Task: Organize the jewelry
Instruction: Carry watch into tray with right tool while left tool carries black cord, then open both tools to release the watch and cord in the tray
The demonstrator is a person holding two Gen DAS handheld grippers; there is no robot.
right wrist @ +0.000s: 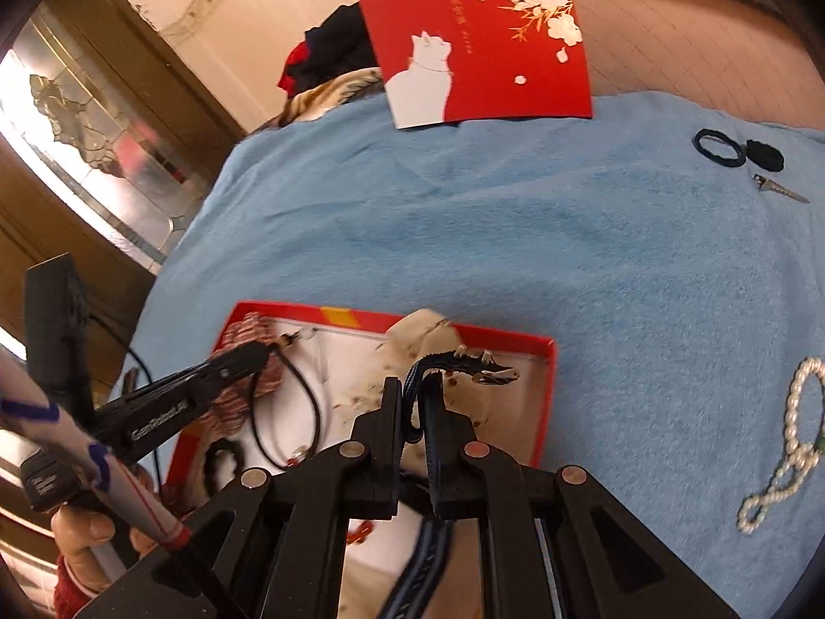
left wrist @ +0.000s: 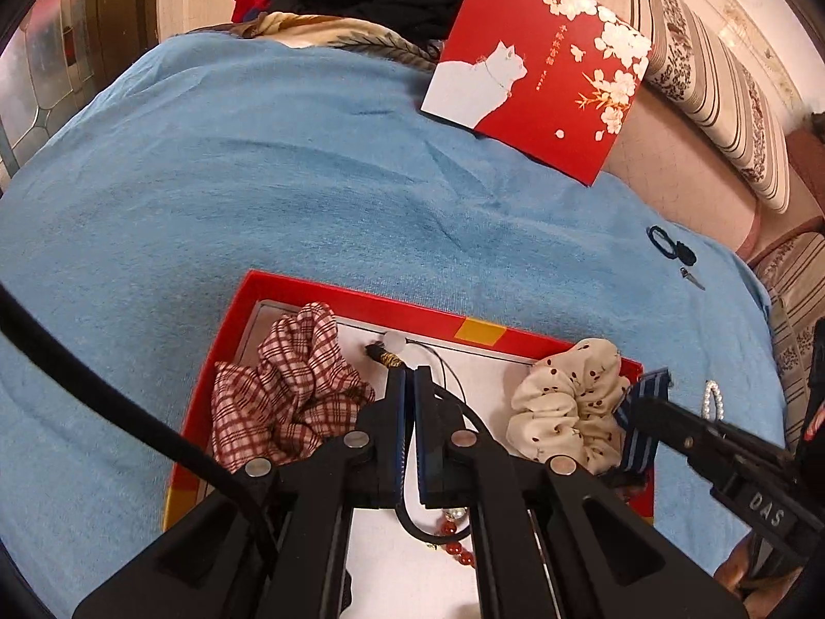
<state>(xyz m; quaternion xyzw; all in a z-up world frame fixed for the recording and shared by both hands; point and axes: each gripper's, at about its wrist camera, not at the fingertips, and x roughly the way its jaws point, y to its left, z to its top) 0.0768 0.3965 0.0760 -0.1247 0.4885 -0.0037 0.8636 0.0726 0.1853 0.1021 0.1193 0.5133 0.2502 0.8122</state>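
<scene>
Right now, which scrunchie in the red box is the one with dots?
The cream scrunchie at the box's right end has dark dots. The other scrunchie, at the left end, is red-and-white checked.

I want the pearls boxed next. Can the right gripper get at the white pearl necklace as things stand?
Probably not yet. The white pearl necklace lies uncovered on the blue towel, but the right gripper is shut on a navy striped ribbon hair clip, which it must release first.

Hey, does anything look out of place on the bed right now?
Yes. A pearl necklace, a dark hair tie and a metal hair clip lie loose on the blue blanket, outside the red box that holds the scrunchies.
</scene>
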